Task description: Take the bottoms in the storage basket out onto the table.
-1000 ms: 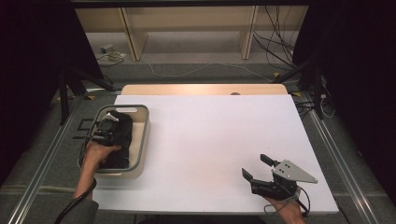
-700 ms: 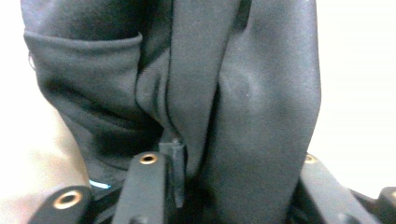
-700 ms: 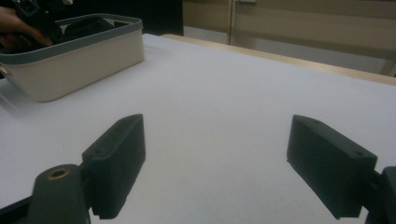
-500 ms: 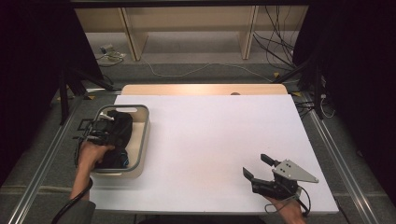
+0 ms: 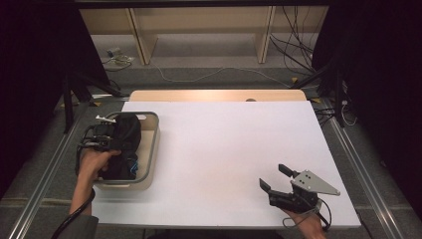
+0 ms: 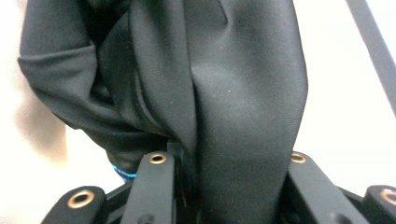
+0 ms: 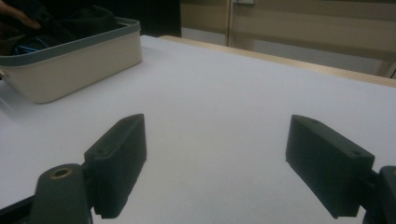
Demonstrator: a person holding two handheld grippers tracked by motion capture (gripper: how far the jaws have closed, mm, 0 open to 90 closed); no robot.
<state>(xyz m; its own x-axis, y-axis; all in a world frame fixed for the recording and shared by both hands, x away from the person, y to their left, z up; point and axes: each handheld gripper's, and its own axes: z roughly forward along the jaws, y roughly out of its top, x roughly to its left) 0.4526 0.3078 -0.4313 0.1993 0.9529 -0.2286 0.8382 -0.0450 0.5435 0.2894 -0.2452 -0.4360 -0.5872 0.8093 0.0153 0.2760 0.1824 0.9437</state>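
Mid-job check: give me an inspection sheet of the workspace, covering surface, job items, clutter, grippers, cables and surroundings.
Surface: white table top, bare across its middle; a wooden strip runs along the far edge.
Job's things: black cloth bunched in the cream bin at the table's left.
Clutter: nothing seen.
Grippers: left gripper shut on the black cloth inside the bin, its jaws having just closed; right gripper open, holding nothing, near the table's front right corner.
Cables: a light cable and dark bundles on the floor beyond the table.
Surroundings: wooden shelf frame behind, dark drapes at both sides.
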